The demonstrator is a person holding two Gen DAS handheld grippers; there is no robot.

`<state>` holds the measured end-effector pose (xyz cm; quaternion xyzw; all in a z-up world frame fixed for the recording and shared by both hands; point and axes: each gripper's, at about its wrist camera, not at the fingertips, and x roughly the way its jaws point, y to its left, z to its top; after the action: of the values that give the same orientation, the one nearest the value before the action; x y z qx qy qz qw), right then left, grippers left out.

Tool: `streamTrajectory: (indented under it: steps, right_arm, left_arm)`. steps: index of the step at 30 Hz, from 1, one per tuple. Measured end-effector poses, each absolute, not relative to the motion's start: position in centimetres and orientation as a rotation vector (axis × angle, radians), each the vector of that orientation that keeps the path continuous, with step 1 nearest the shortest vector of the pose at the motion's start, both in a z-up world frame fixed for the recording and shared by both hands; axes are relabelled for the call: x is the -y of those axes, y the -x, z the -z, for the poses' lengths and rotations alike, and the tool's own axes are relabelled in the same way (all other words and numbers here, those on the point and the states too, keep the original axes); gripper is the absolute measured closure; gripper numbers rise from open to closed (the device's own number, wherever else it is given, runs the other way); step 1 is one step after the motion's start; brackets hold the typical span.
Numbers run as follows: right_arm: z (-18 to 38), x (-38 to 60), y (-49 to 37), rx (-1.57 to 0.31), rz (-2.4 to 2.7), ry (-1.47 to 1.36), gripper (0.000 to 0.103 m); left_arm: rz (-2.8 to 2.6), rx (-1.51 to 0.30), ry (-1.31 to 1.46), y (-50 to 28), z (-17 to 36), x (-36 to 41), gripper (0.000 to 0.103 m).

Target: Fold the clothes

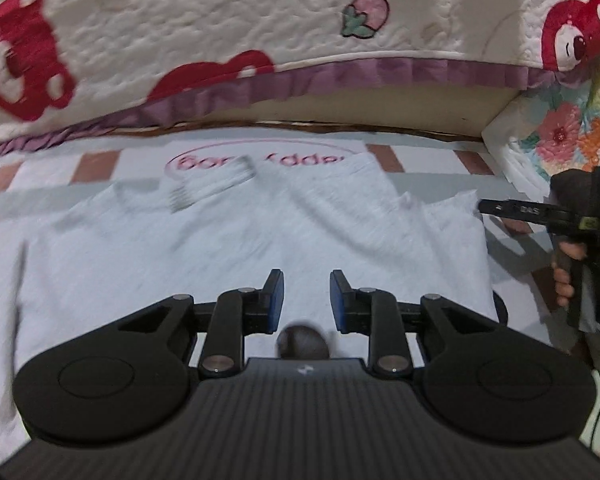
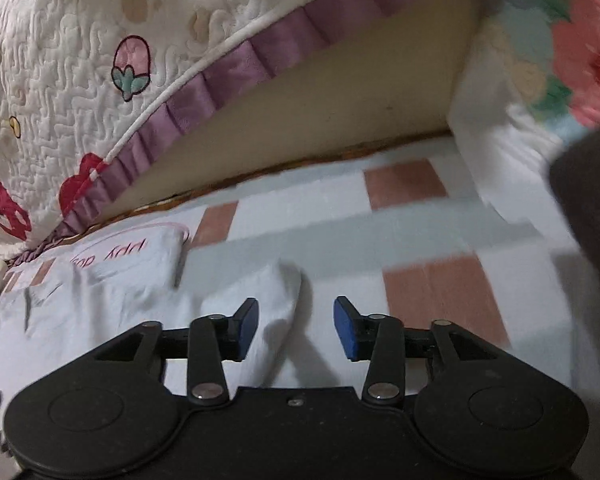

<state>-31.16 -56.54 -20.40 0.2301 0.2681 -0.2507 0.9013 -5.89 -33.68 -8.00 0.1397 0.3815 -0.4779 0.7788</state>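
The white garment point(image 1: 236, 240) lies spread on the checked sheet point(image 2: 432, 280), likely so its edges can be reached. Left tongs point(image 1: 306, 298) hover over its middle, jaws apart, empty. Right tongs point(image 2: 296, 328) gape at its right edge, gripping nothing. Pink lettering point(image 1: 256, 162) is too blurred to read.

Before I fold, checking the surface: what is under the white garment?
The white garment lies on a checked sheet with a pink-lettered patch; the covered part is hidden.

pink lettering point(image 1: 260, 162) partly covered by the motion-blurred white garment point(image 1: 236, 240), its left side cut off
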Motion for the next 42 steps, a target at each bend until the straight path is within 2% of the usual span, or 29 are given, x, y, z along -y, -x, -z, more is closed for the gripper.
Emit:
streamTrajectory:
  steps: [5, 6, 8, 9, 24, 31, 32, 34, 35, 36, 37, 39, 42]
  right_arm:
    - [22.0, 59.8, 28.1, -0.506, 0.55, -0.499, 0.045]
    - [22.4, 60.4, 27.5, -0.496, 0.557, -0.503, 0.05]
    - [22.3, 60.8, 27.1, -0.503, 0.566, -0.488, 0.078]
    - [22.1, 60.9, 27.1, -0.511, 0.569, -0.476, 0.095]
    - [19.3, 61.8, 26.7, -0.63, 0.622, -0.293, 0.099]
    - [19.2, 64.5, 28.5, -0.571, 0.766, -0.381, 0.1]
    - [19.1, 65.0, 29.2, -0.555, 0.809, -0.412, 0.1]
    - [18.8, 65.8, 31.1, -0.514, 0.856, -0.53, 0.09]
    - [18.8, 65.9, 32.1, -0.484, 0.822, -0.628, 0.089]
    - [19.1, 65.8, 33.0, -0.459, 0.766, -0.73, 0.085]
    - [19.6, 65.6, 33.7, -0.439, 0.685, -0.834, 0.067]
    - [20.9, 64.0, 34.6, -0.42, 0.592, -0.931, 0.051]
    - [22.4, 60.8, 34.1, -0.462, 0.558, -0.877, 0.05]
  left_arm:
    - [1.018, -0.876, -0.26, 5.7, 10.5, 37.4, 0.079]
    - [1.019, -0.884, -0.261, 5.8, 11.0, 37.8, 0.079]
    - [1.022, -0.899, -0.265, 6.1, 11.8, 38.5, 0.078]
    - [1.025, -0.896, -0.279, 6.3, 12.0, 38.7, 0.078]
    - [1.056, -0.853, -0.481, 9.7, 15.5, 40.8, 0.074]
    - [0.983, -0.86, -0.488, 9.2, 15.8, 40.1, 0.072]
    - [0.968, -0.867, -0.478, 8.9, 15.7, 40.0, 0.072]
    - [0.972, -0.89, -0.417, 8.5, 15.4, 39.8, 0.074]
    - [0.986, -0.898, -0.391, 8.7, 15.2, 39.9, 0.073]
    - [1.0, -0.905, -0.365, 8.9, 15.0, 40.0, 0.071]
    - [1.015, -0.912, -0.338, 9.1, 14.9, 40.1, 0.069]
    - [1.043, -0.925, -0.285, 9.5, 14.6, 40.4, 0.067]
    - [1.084, -0.945, -0.205, 10.1, 14.1, 40.7, 0.067]
